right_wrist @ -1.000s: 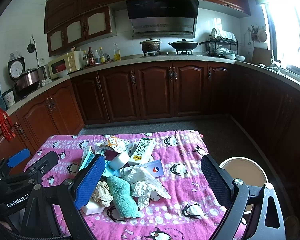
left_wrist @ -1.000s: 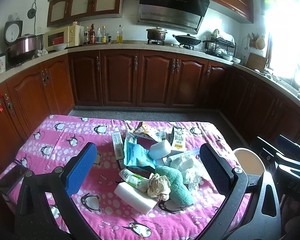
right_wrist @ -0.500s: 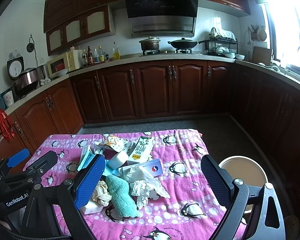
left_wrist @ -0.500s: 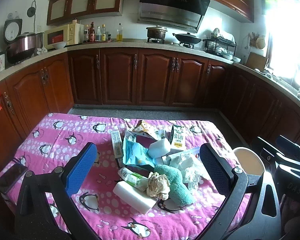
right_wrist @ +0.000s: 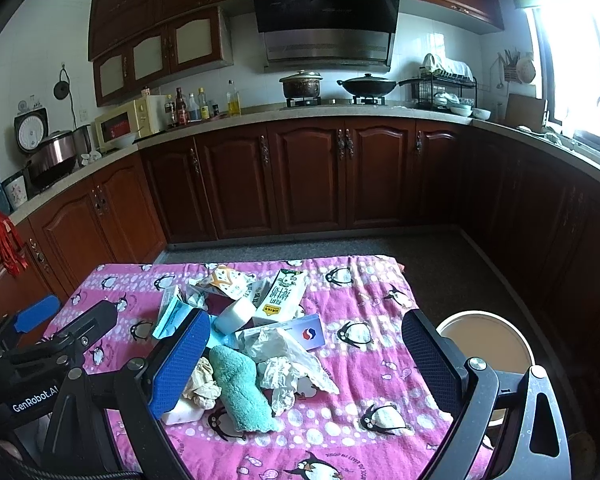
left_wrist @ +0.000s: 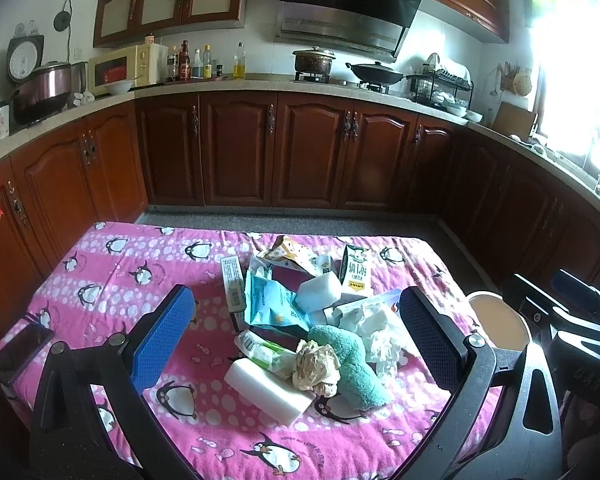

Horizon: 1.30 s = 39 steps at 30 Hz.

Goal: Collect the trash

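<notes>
A pile of trash lies on the pink penguin tablecloth: a teal cloth, a crumpled brown paper, white tissues, a white foam block, a milk carton, a blue wrapper. My left gripper is open and empty above the near side of the pile. My right gripper is open and empty, also above the pile. A round bin stands on the floor right of the table.
A dark phone lies at the table's left edge. Wooden kitchen cabinets and counters ring the room beyond a strip of grey floor. The other gripper shows at each view's side.
Both views have shifted only slightly; the pile sits a touch nearer and lower in view. Both grippers stay open and empty. Nothing on the table has moved.
</notes>
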### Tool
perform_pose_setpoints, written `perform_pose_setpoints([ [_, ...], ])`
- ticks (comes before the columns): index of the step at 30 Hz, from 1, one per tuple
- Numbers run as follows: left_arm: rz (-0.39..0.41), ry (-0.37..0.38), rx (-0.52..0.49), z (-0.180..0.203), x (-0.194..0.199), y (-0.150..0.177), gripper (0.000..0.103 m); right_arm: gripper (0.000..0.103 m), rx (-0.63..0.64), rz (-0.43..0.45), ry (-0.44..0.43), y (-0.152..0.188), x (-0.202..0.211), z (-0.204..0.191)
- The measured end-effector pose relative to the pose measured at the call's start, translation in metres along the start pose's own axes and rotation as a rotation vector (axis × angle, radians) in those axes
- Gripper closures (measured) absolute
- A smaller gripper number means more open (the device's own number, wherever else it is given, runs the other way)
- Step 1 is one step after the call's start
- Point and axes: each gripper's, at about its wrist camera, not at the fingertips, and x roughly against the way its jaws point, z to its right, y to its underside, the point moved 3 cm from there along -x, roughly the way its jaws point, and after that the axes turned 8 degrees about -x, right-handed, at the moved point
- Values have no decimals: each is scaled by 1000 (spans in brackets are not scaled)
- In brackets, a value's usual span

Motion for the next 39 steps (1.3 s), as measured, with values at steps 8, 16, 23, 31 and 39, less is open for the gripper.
perform_pose_setpoints([
  [8,-9,1,4,-1,-4,3,1,6,-2,-14,-3,1,-2,2],
  [16,-21,1,9,-3,-7,4,1,6,-5,-35,0,4,-8,4],
  [23,-38,0,13,-6,-13,8,1,6,-7,-57,-3,9,-13,6],
  [31,-66,-5,14,-11,-20,14,1,6,-23,-84,-28,15,-20,8],
  [39,-125,21,19,-31,-29,23,1,6,-14,-129,-54,22,-29,9],
])
